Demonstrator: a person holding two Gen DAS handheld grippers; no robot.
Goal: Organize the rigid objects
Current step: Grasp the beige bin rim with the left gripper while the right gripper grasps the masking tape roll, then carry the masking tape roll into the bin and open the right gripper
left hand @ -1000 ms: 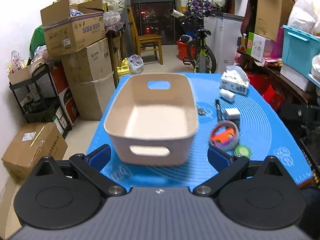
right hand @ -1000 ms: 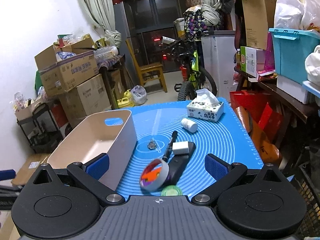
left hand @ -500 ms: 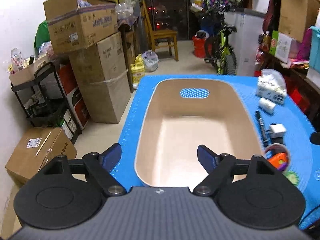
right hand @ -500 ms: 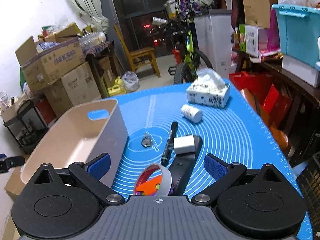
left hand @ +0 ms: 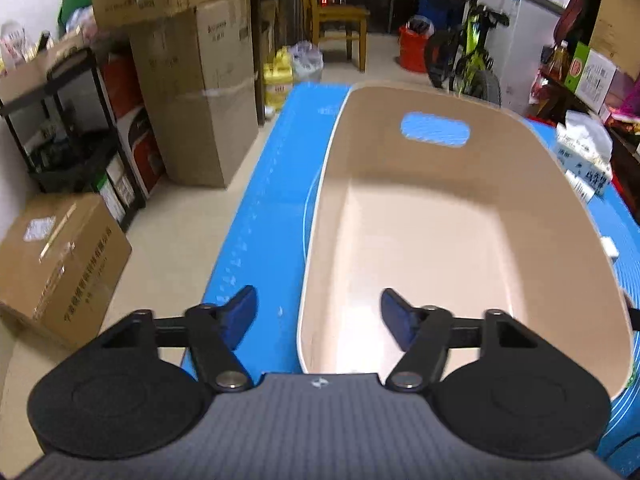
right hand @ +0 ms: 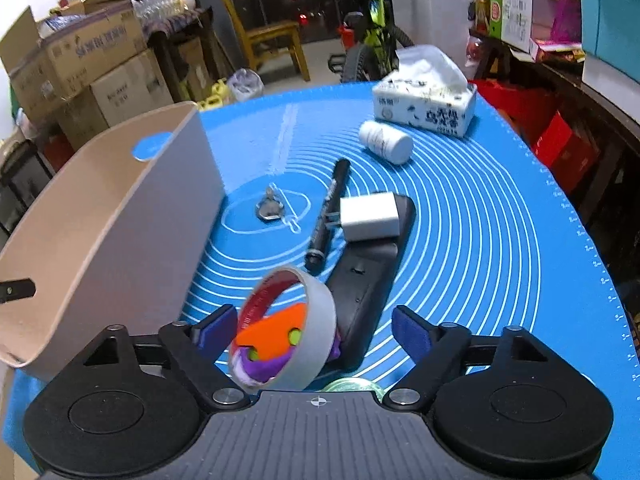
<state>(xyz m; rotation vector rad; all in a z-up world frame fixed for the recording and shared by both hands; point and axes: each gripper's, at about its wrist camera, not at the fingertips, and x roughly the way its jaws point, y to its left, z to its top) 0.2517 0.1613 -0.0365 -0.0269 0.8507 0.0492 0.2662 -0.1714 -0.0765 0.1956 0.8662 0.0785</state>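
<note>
Fingers of the left gripper [left hand: 318, 314] stand apart and hold nothing, straddling the near left wall of the beige bin [left hand: 452, 216]: one pad over the blue mat [left hand: 260, 216], the other inside the bin. Only this view looks into the bin, showing its bare floor and the handle slot in its far wall; beyond it lie cardboard boxes [left hand: 192, 92] and a wooden chair [left hand: 340, 20]. The right gripper [right hand: 314, 330] is likewise spread wide, with a roll of tape [right hand: 284, 332] standing tilted between its pads, close to the left one; whether it touches is unclear. Inside the roll sits an orange and purple toy [right hand: 272, 344]. This view alone shows the loose things on the mat: just behind the roll a black remote [right hand: 366, 280] with a white charger [right hand: 370, 216] lying on its far end, a black marker [right hand: 328, 216] beside them, a small metal piece [right hand: 272, 208] to the left, then a white bottle [right hand: 386, 142] on its side and a tissue pack [right hand: 426, 100]. The bin appears here only from outside, at the left.
</note>
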